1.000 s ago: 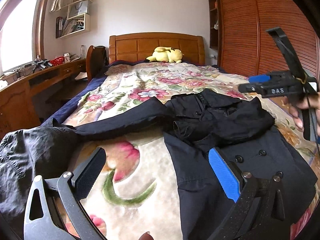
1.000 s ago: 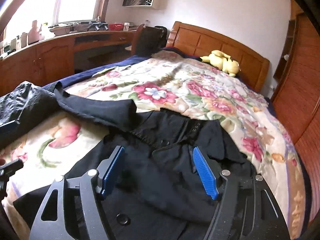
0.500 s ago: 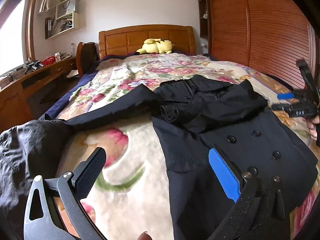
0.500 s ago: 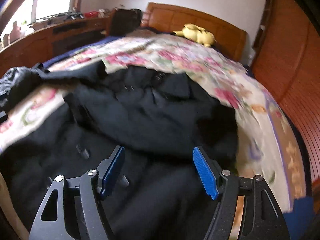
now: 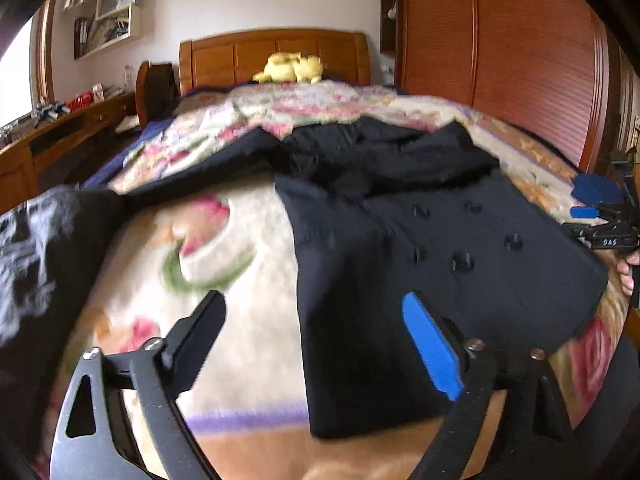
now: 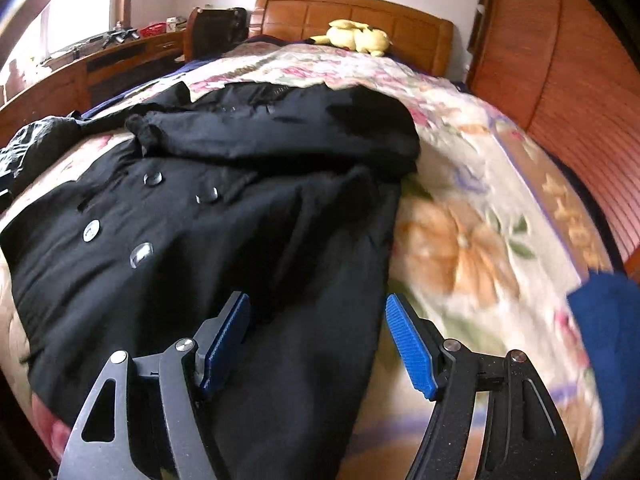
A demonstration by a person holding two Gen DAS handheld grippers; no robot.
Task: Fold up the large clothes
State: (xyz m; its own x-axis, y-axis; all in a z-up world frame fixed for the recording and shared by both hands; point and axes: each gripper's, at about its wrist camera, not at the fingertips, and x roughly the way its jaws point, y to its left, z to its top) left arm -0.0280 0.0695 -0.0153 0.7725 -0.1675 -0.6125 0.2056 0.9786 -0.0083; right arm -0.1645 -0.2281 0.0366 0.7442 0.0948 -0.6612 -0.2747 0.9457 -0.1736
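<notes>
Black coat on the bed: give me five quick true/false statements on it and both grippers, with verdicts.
1. The black coat lies spread on the floral blanket. True.
2. The left gripper is shut on the coat's hem. False: its jaws stand apart with nothing between them, poised over the coat's left edge.
3. The right gripper is open over the coat's right edge. True.
4. A yellow plush toy sits on the coat. False: it lies far off, by the wooden headboard.
5. One sleeve lies stretched out sideways towards the left edge of the bed. True.
</notes>
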